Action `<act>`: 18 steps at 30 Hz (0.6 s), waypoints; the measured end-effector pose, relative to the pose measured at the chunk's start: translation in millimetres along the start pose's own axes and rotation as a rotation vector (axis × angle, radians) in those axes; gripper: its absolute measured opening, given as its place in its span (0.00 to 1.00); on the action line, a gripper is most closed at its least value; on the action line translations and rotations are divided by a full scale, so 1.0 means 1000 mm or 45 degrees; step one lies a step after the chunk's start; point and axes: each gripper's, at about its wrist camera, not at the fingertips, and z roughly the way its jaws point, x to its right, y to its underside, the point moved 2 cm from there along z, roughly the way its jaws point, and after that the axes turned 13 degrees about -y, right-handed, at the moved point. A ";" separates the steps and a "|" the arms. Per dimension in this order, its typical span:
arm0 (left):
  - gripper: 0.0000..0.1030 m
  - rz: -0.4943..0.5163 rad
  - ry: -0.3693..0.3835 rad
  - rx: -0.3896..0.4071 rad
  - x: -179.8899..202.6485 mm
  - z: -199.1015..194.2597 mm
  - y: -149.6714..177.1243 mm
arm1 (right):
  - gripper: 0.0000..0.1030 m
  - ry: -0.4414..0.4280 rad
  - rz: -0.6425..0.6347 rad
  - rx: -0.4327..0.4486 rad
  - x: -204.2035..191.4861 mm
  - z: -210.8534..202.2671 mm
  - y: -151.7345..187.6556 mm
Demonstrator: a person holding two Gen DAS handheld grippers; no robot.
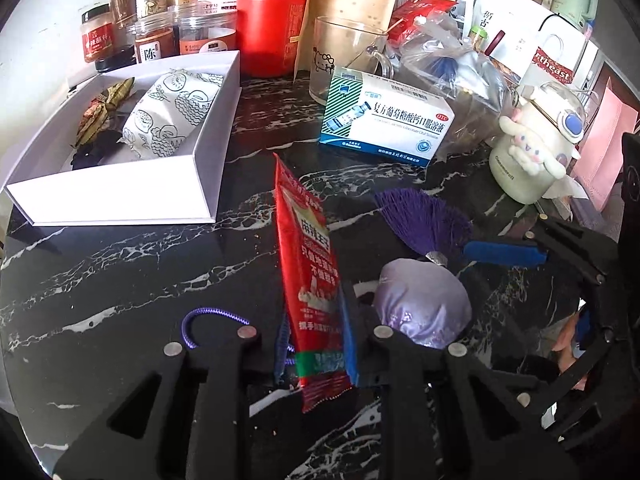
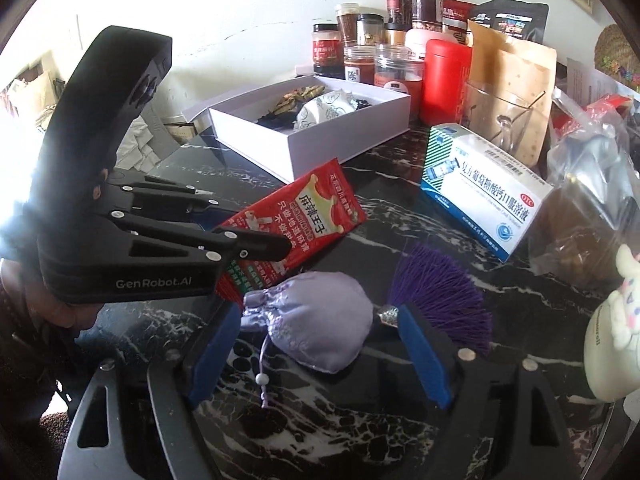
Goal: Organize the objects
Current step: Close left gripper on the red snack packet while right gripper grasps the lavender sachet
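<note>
The left gripper [image 1: 316, 354] is clamped on the near end of a red snack packet [image 1: 310, 276], holding it above the black marble table [image 1: 120, 272]. The right gripper [image 2: 320, 344] stands with its jaws apart around a lilac sachet [image 2: 316, 320] (purple tassel [image 2: 440, 296] attached). A white box [image 1: 120, 196] lies far left.

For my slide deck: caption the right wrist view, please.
Open right gripper straddles a lilac sachet while the left gripper holds a red snack packet.
</note>
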 end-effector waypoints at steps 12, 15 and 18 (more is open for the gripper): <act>0.29 0.019 0.028 -0.008 0.001 0.020 -0.006 | 0.82 0.034 0.024 -0.001 0.001 0.021 0.001; 0.29 0.043 0.018 -0.002 0.004 0.021 -0.007 | 0.82 0.041 0.031 -0.007 0.001 0.024 0.002; 0.29 0.049 0.010 -0.001 0.006 0.021 -0.007 | 0.82 0.062 0.019 -0.012 0.000 0.026 0.002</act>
